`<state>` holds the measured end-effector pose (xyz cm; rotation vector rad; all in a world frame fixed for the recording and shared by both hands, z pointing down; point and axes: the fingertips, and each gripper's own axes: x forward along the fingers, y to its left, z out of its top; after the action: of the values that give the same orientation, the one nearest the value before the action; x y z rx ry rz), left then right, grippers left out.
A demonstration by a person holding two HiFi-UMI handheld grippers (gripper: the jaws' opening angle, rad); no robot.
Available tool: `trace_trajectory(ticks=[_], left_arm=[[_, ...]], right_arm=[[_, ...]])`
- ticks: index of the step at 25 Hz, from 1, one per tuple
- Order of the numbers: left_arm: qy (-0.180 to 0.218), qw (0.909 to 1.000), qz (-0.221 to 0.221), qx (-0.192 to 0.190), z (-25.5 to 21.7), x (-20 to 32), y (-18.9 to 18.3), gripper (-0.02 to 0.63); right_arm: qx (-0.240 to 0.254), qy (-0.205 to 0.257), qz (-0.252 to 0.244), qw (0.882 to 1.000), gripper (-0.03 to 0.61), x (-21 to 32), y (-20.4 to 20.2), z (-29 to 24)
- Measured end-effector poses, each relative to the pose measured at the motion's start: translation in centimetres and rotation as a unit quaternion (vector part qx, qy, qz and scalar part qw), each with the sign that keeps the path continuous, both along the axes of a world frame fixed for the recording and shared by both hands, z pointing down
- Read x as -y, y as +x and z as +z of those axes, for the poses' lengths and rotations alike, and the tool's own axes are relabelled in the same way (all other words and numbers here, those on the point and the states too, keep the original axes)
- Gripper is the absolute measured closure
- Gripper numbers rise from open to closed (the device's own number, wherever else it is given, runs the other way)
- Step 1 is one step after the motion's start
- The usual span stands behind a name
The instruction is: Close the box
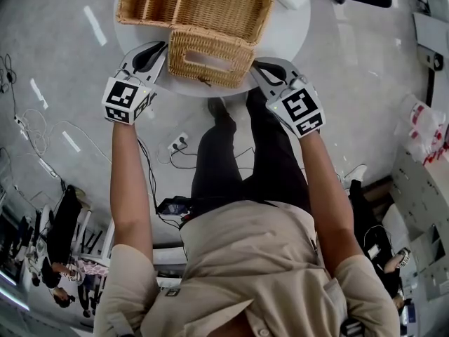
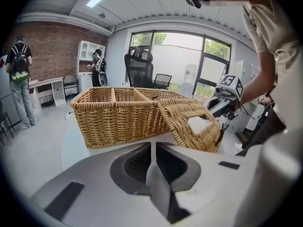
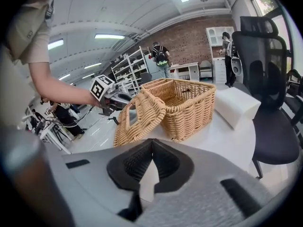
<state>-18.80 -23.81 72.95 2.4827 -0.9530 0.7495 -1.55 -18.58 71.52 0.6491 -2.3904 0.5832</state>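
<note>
**Lid hangs open between two closed grippers**

The wicker box [image 1: 210,5] sits on the round white table [image 1: 287,30]. Its lid [image 1: 210,58] leans off the near wall, long axis running left to right. The left gripper [image 1: 156,50] is just beside the lid's left end and the right gripper [image 1: 265,69] just beside its right end, about equally near. Both pairs of jaws are closed on nothing. The lid likely has to swing up and away. Its hinge edge is hard to make out, and the box's far side is cut off.
</note>
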Motion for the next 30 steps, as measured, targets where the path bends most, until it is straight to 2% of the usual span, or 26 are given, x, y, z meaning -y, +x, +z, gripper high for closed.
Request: trace_trajectory(ticks=[4,8,10,13,15,24,30], left_arm=[[0.002,0.9999,-0.004,-0.015,-0.6,-0.2,0.1,0.583],[0.001,0.9979,-0.022,-0.060,-2.0,0.2,-0.1,0.583],[-0.001,0.9983,-0.016,-0.056,-1.8,0.3,-0.1,0.583],[-0.003,0.9998,0.006,-0.018,-0.3,-0.2,-0.2,0.583],[-0.006,0.9999,0.013,-0.009,0.3,-0.4,-0.1,0.583],[-0.005,0.9981,0.013,-0.060,-1.4,-0.4,0.4,0.583],[-0.001,0.9969,0.017,-0.077,-3.2,-0.2,0.8,0.583]], right_arm=[[0.017,0.000,0.004,1.000,0.583,-0.1,0.0,-0.7],[0.028,0.000,0.007,1.000,0.583,-0.1,0.3,-1.4],[0.021,0.002,0.001,1.000,0.583,0.0,0.1,-1.1],[0.008,0.002,-0.007,1.000,0.579,0.1,-0.4,-0.1],[0.007,0.004,-0.009,1.000,0.583,0.2,-0.7,0.4],[0.037,0.007,-0.012,0.999,0.583,0.0,-1.1,-1.0],[0.035,0.005,-0.009,0.999,0.583,-0.2,-0.7,-2.0]])
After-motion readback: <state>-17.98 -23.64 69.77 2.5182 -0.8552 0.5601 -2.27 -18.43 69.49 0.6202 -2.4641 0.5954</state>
